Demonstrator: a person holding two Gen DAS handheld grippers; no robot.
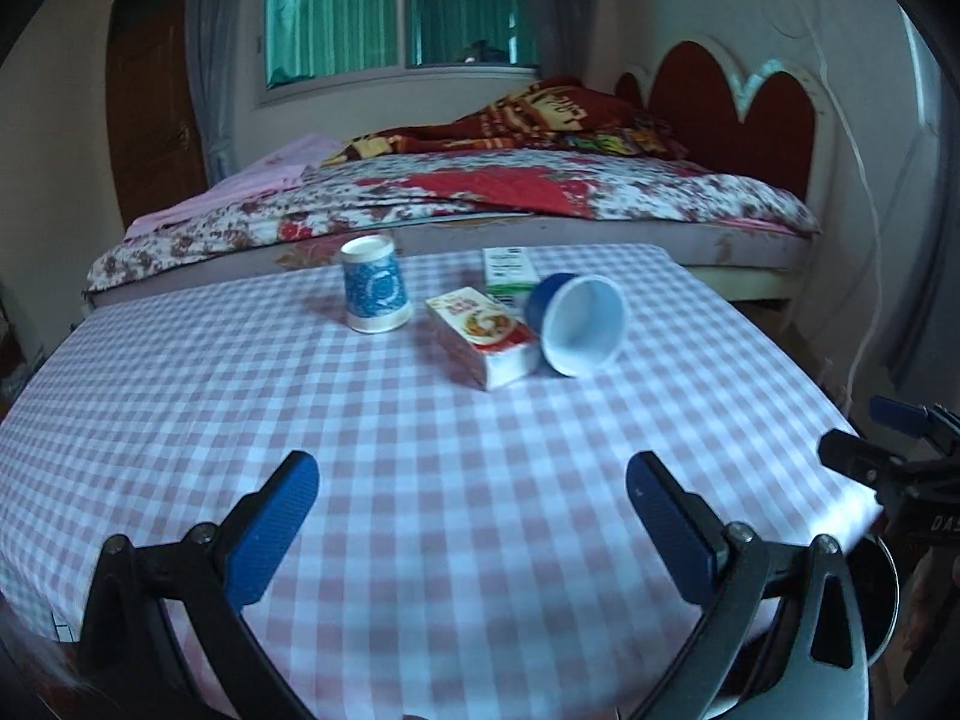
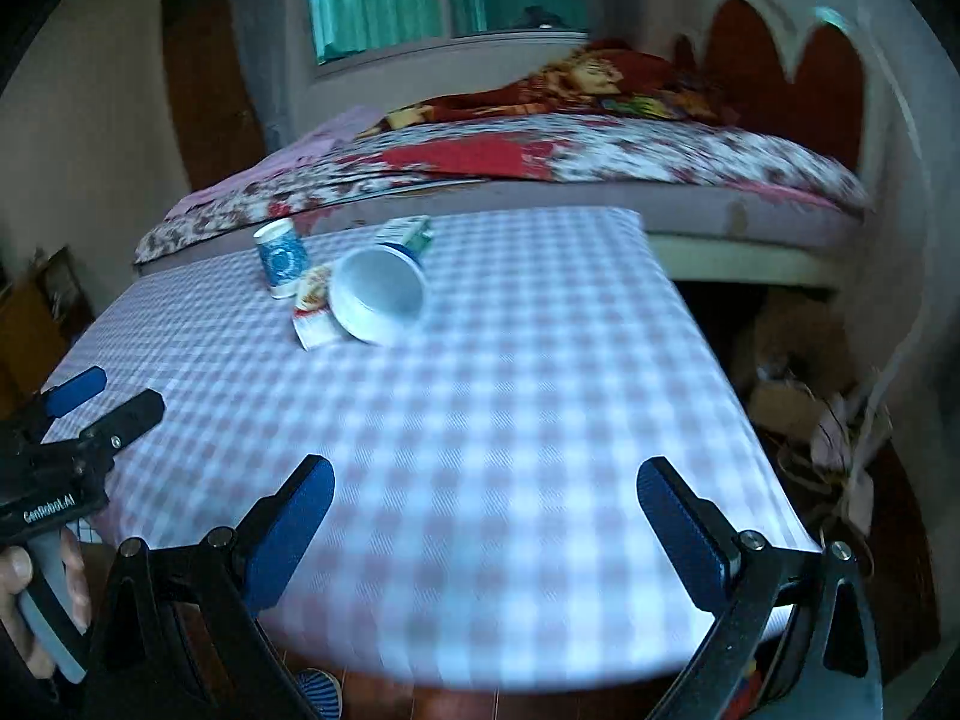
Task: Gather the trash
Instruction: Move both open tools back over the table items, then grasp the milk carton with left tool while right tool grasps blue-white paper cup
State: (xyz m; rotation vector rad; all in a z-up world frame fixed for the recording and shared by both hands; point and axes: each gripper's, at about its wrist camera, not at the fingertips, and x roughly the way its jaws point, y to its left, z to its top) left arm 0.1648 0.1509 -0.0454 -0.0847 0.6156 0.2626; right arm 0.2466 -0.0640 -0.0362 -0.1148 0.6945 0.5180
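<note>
Both our claws hang wide open and empty over the near edge of the checked pink-and-white worktop (image 1: 420, 480), the left claw (image 1: 471, 495) and the right claw (image 2: 486, 501) alike, with all the trash well ahead of them. We judge the tipped blue paper cup with the white inside (image 1: 576, 324) likely to roll off if nudged on its side, or to crush under a hard squeeze. It leans against the red-and-white flat carton (image 1: 483, 339); a green-and-white carton (image 1: 507, 273) lies just beyond, and an upside-down blue-patterned paper cup (image 1: 375, 285) stands to the left.
</note>
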